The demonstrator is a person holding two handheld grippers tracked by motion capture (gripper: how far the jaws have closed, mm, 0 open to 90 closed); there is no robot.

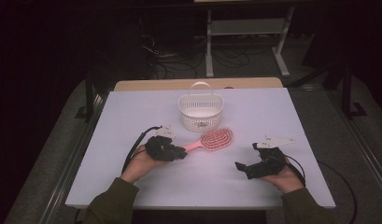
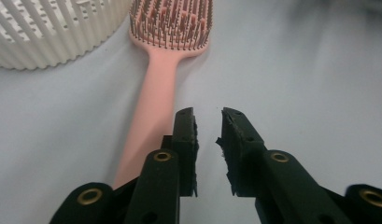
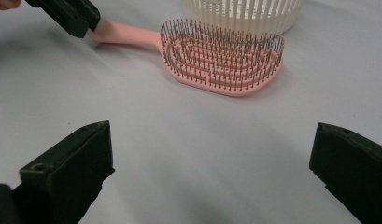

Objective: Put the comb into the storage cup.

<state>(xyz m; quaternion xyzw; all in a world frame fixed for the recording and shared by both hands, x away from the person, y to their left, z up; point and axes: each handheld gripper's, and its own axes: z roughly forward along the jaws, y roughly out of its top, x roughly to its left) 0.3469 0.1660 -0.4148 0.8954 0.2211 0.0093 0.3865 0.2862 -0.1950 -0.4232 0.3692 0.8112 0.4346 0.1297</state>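
A pink hairbrush lies bristles up on the white table, its head just in front of a white slatted basket. My left gripper sits low at the end of the brush's handle. In the left gripper view its jaws stand a narrow gap apart with nothing between them, and the handle runs along the outside of the left jaw. My right gripper rests to the right, apart from the brush. Its jaws are wide open over bare table, with the brush head beyond them.
The basket has an upright handle and looks empty from above. The table has bare room on both sides and along its front edge. Behind the table are a wooden strip, floor cables and a metal shelf frame.
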